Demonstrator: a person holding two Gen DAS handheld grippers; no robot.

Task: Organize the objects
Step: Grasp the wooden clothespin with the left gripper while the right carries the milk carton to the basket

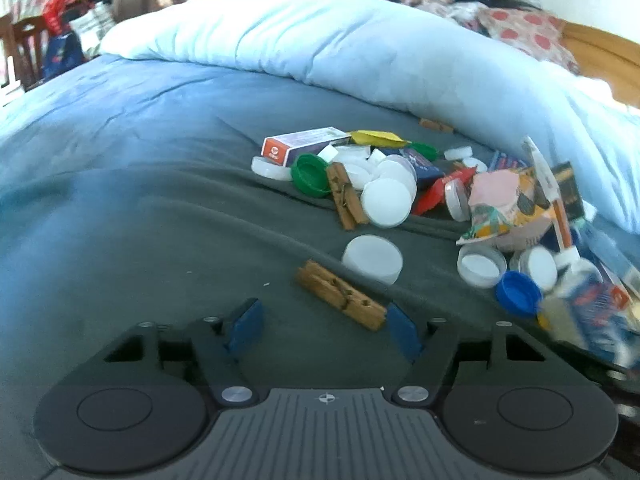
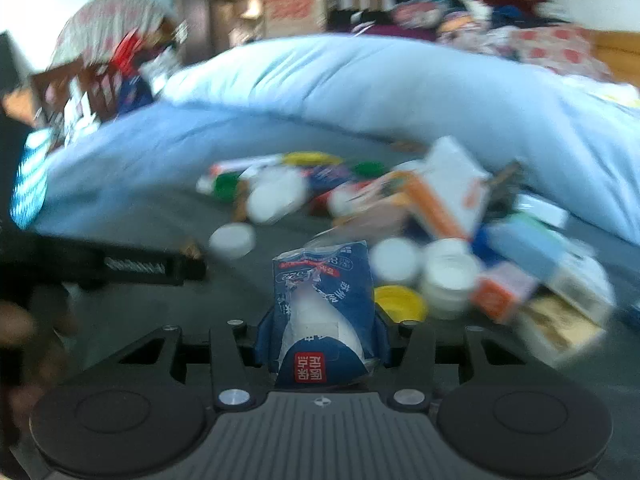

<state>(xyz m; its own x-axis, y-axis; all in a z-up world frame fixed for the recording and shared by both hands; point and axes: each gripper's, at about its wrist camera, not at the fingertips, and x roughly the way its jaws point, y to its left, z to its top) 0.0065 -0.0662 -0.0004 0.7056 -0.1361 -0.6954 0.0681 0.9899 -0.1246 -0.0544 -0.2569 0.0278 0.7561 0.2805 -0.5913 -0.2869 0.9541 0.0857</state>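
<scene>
Through the left wrist camera, the left gripper [image 1: 326, 326] tilts down over the grey-blue bedspread [image 1: 140, 200], its blue pads spread apart with nothing between them. One wooden clothespin [image 1: 342, 296] lies just ahead, its near end almost at the right pad. Beyond it sits a lone white cap [image 1: 373, 258]. Farther up the bed is the heap: a second clothespin [image 1: 346, 196] leaning among white lids, one green cap [image 1: 310, 174], one blue cap [image 1: 518, 294], one orange-ended box [image 1: 306, 144], and a crumpled printed wrapper [image 1: 508, 204]. I count three clothespins in all, the third [image 1: 436, 125] by the fold of the pale blue duvet [image 1: 320, 40]. The white lids overlap too much for a sure count.

Through the right wrist camera, which is blurred, the right gripper [image 2: 322, 340] also angles down and is clamped on a blue and white carton [image 2: 322, 308], which stands upright between the pads, above the bed. Behind it lie one yellow cap [image 2: 400, 302], a white jar [image 2: 450, 280], and a pile of boxes too smeared to count. The left gripper [image 2: 176, 268] shows at the left edge, with part of a hand [image 2: 16, 328] near it.
</scene>
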